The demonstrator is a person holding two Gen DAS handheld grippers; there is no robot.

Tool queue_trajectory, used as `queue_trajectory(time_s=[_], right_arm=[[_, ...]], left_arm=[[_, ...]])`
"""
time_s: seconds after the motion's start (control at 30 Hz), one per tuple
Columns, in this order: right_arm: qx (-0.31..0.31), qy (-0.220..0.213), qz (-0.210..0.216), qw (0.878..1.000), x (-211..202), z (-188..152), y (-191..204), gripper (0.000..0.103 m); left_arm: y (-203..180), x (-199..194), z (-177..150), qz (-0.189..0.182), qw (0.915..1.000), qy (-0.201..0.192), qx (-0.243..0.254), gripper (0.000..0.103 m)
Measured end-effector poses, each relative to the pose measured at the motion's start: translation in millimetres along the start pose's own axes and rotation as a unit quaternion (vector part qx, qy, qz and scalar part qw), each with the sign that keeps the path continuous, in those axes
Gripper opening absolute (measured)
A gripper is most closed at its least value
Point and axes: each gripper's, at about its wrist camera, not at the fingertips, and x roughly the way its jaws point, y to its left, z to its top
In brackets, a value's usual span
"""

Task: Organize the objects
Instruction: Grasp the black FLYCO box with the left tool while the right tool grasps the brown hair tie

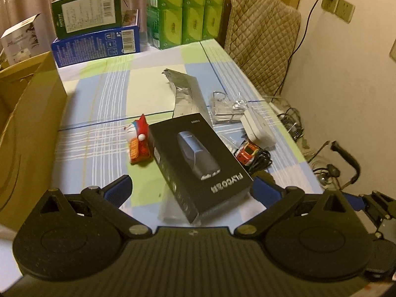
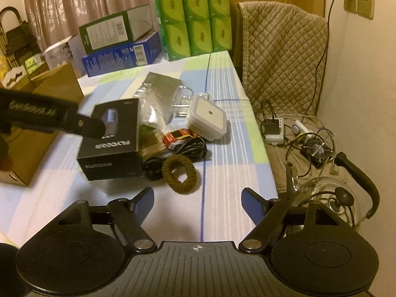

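Observation:
A black shaver box [image 1: 198, 170] lies on the checked tablecloth [image 1: 99, 128], its near end between the spread fingers of my left gripper [image 1: 193, 186]. The pads stand apart from its sides, so that gripper is open. In the right wrist view the same box [image 2: 111, 146] sits under the left gripper's arm. My right gripper [image 2: 198, 195] is open above the cloth with nothing between its fingers. A brown hair tie [image 2: 179, 173] lies just ahead of it. Beside the box are a red-and-white cartoon toy [image 1: 138, 141], a toy car [image 2: 177, 135], a black cable [image 2: 183, 148] and a white square case [image 2: 208, 116].
An open cardboard box [image 1: 29, 123] stands at the table's left. Blue and green cartons [image 1: 96, 44] and green tissue packs [image 1: 183, 10] line the far edge. A silver foil bag [image 1: 185, 91] lies mid-table. A quilt-covered chair [image 2: 282, 57] and floor cables are beyond the right edge.

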Motion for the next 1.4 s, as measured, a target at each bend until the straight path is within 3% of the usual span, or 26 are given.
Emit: queue_trajectory(time_s=[0.4, 0.67, 0.87, 1.07, 1.23, 1.33, 1.4], right_arm=[[0.003, 0.017, -0.002, 1.000, 22.2, -2.3, -2.3, 0.075], [-0.030, 0.005, 0.016, 0.999, 36.5, 7.0, 11.0, 0.075], [-0.064, 0.009, 0.005, 0.998, 54.7, 11.8, 17.2, 0.073], [-0.058, 0.018, 0.007, 0.998, 63.0, 9.2, 15.2, 0.073], [-0.059, 0.019, 0.006, 0.998, 62.5, 7.8, 14.4, 0.073], [-0.057, 0.020, 0.006, 0.998, 64.3, 7.8, 16.4, 0.073], [-0.054, 0.019, 0.008, 0.998, 63.6, 7.8, 18.6, 0.073]], left_arm=[[-18.9, 58.3, 18.1, 0.015, 0.9986, 0.041, 0.030, 0.102], [17.3, 48.6, 16.2, 0.005, 0.9985, 0.047, 0.026, 0.095], [20.9, 51.7, 29.8, -0.001, 0.9979, 0.056, 0.032, 0.089], [-2.5, 66.1, 32.4, 0.007, 0.9971, 0.062, 0.043, 0.097], [-7.4, 72.3, 29.2, 0.007, 0.9972, 0.061, 0.043, 0.100], [-2.4, 72.3, 31.7, 0.011, 0.9976, 0.067, 0.016, 0.099], [-9.8, 74.9, 33.8, 0.016, 0.9971, 0.067, 0.032, 0.099]])
